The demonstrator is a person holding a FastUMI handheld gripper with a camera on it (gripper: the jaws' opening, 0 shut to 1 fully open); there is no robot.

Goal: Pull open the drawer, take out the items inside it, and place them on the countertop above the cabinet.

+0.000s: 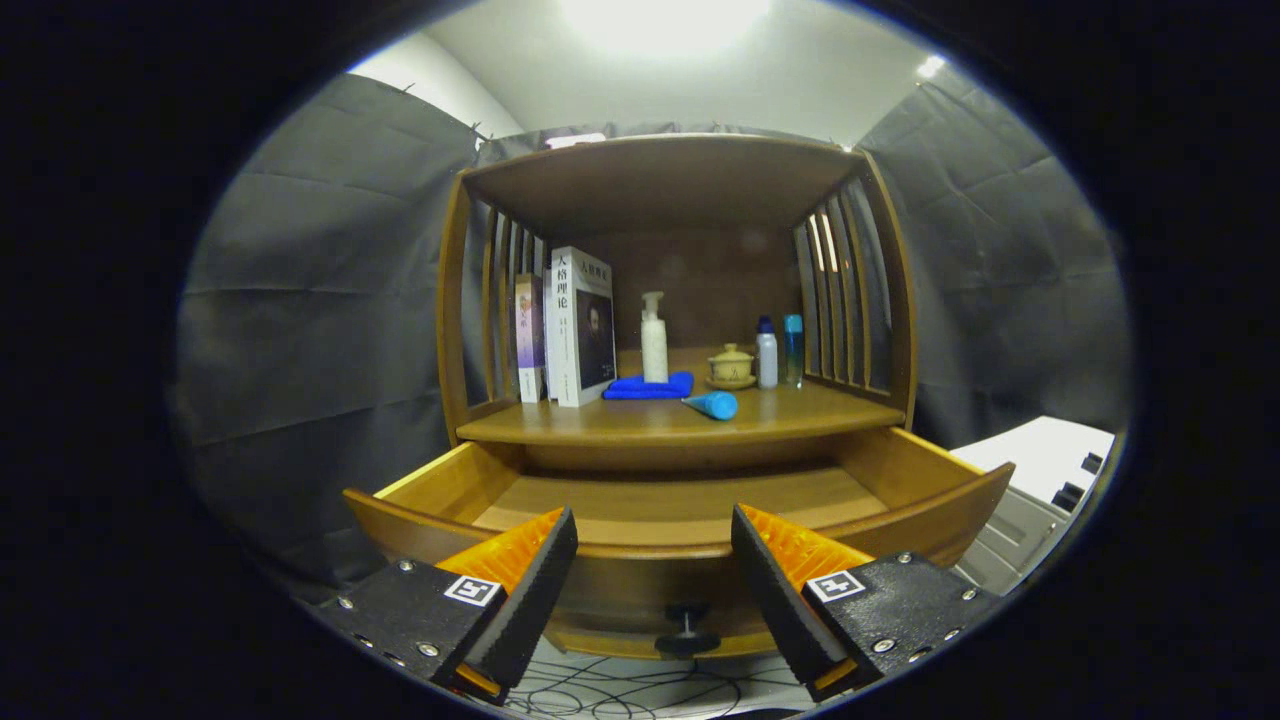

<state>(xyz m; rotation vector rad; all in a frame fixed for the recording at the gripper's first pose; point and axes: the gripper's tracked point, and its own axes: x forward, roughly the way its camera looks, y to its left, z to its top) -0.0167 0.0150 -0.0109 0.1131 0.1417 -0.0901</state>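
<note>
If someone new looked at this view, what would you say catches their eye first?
Probably the wooden drawer, pulled wide open just beyond the open gripper, its visible floor bare. Next, the countertop above it, where a blue tube lies on its side in front of a folded blue cloth, with a white pump bottle and standing books behind.

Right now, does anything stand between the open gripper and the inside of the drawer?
Nothing visible does. The gripper is open and empty, in front of the pulled-out drawer; only the drawer's front wall lies ahead. The visible drawer floor looks bare.
</note>
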